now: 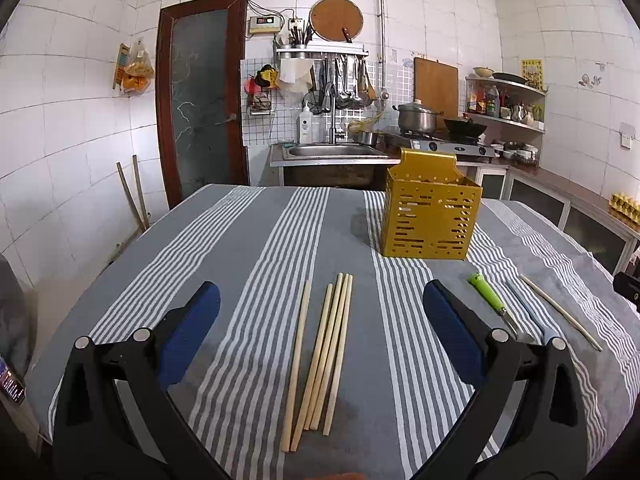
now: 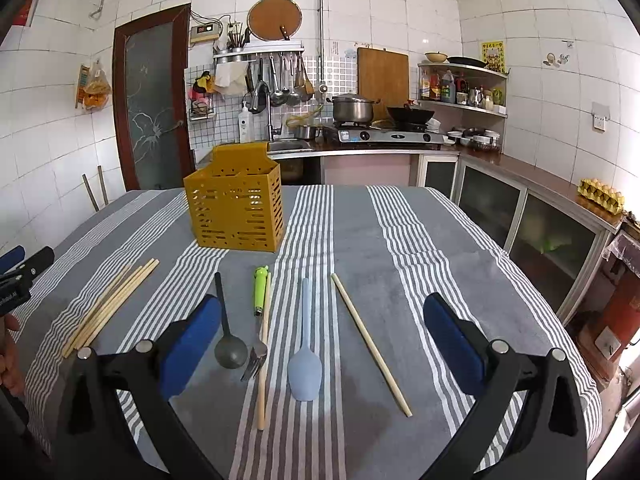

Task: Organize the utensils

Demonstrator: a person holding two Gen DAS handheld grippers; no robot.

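Nothing has gone into the yellow holder [image 1: 430, 216] yet, by the look of it — it stands upright at the far side of the striped worktop [image 1: 248, 264], and every utensil lies flat on the cloth nearer the cameras. Both sets of tongs are released, gaping wide with nothing between them.

The left tongs [image 1: 320, 308] hover over a bundle of chopsticks [image 1: 320, 356]: five sticks running near-to-far, four bunched and touching, one slightly apart on the left. The right tongs [image 2: 322, 320] hover over the mixed group: a dark spoon [image 2: 229, 332], a green-handled fork [image 2: 259, 312] lying partly across another chopstick [image 2: 264, 352], a pale blue spatula [image 2: 305, 344], and one lone chopstick [image 2: 370, 344] angled off to the right.

The likely step is a first pick-up. For the left side, I would close across the middle of the bunched four so they lift level — a grip near one end would probably let them fan out or droop. The stray fifth stick may need nudging in first or a separate trip. On the right, the spatula or the lone chopstick looks easiest, since each lies apart from its neighbours; the fork and the stick under it could drag each other. Thin round sticks on soft cloth may roll away, so come down squarely, fingers straddling the shaft.
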